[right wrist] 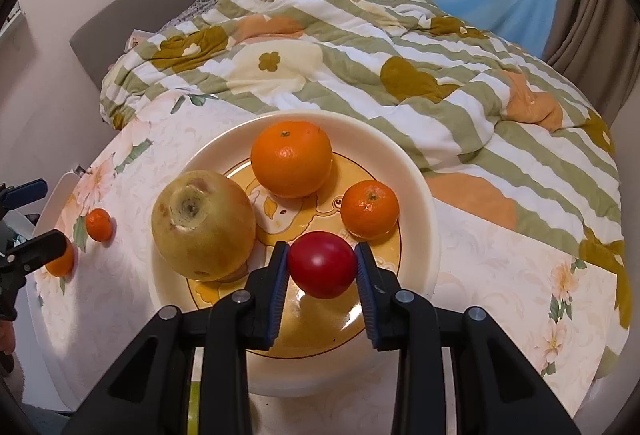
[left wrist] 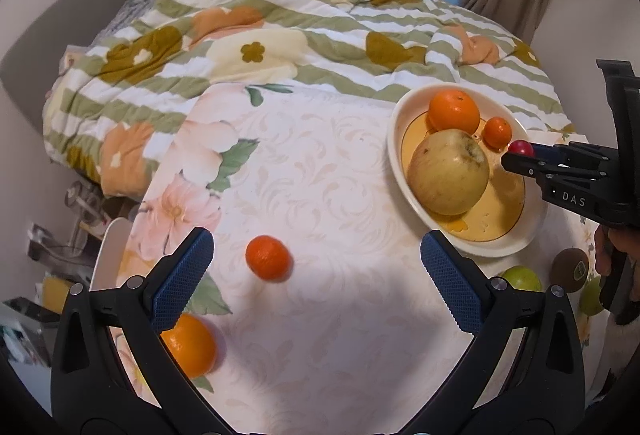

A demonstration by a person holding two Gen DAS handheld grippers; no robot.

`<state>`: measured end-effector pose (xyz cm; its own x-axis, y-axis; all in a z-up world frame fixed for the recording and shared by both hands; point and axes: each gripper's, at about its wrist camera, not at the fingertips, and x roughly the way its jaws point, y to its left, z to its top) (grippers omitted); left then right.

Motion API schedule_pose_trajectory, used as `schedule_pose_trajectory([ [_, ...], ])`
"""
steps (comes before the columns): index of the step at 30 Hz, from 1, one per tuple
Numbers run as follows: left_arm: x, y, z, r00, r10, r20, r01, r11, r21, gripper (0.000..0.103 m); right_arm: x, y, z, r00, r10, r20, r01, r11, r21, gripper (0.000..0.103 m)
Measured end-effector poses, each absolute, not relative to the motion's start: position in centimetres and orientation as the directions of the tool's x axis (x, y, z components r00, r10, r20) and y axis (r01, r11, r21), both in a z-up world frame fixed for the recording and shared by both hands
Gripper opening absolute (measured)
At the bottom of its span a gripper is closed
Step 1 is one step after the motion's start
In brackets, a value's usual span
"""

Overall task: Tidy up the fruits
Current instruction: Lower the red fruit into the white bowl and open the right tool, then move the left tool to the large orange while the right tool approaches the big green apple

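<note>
My right gripper is shut on a small red fruit and holds it over the near part of the cream bowl; it also shows in the left wrist view. The bowl holds a yellow apple, a large orange and a small mandarin. My left gripper is open and empty above the table. A mandarin lies between its fingers' line. An orange lies partly behind the left finger.
A green fruit, a brown kiwi and another green fruit lie near the bowl's right side. A floral cloth covers the table. A striped quilt lies behind. A white chair back stands at the left.
</note>
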<state>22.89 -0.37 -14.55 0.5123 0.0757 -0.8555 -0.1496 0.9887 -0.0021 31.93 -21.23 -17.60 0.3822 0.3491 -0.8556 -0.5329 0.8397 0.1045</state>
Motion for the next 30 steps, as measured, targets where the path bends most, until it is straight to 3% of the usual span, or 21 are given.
schedule_pose_trajectory([
  [4, 22.4, 0.1, -14.5, 0.516, 0.076, -0.853, -0.157, 0.988, -0.007, 0.103, 31.6, -21.0, -17.6, 0.397, 0.339, -0.853, -0.536, 0.840, 0.084, 0.031],
  [5, 22.3, 0.2, -14.5, 0.518, 0.075, -0.852, -0.157, 0.987, -0.009, 0.103, 31.5, -20.9, -17.5, 0.401, 0.340, -0.851, -0.536, 0.840, 0.083, 0.037],
  [8, 22.1, 0.3, -14.4, 0.520, 0.073, -0.851, -0.156, 0.988, -0.010, 0.103, 31.0, -21.0, -17.1, 0.426, 0.350, -0.834, -0.537, 0.840, 0.077, 0.078],
  [9, 22.1, 0.4, -14.3, 0.521, 0.073, -0.850, -0.155, 0.988, -0.010, 0.103, 30.8, -21.1, -16.8, 0.437, 0.355, -0.827, -0.538, 0.840, 0.076, 0.086],
  [12, 21.8, 0.6, -14.0, 0.527, 0.072, -0.847, -0.154, 0.988, -0.012, 0.103, 30.5, -21.2, -16.3, 0.463, 0.349, -0.815, -0.530, 0.846, 0.061, 0.088],
  [14, 21.6, 0.7, -13.7, 0.533, 0.070, -0.843, -0.153, 0.988, -0.014, 0.103, 30.4, -21.4, -16.0, 0.474, 0.344, -0.811, -0.523, 0.851, 0.055, 0.103],
  [30, 17.4, 2.2, -7.3, 0.625, 0.058, -0.779, -0.094, 0.996, -0.002, 0.103, 25.0, -23.8, -7.8, 0.579, 0.265, -0.771, -0.370, 0.928, 0.041, 0.103],
])
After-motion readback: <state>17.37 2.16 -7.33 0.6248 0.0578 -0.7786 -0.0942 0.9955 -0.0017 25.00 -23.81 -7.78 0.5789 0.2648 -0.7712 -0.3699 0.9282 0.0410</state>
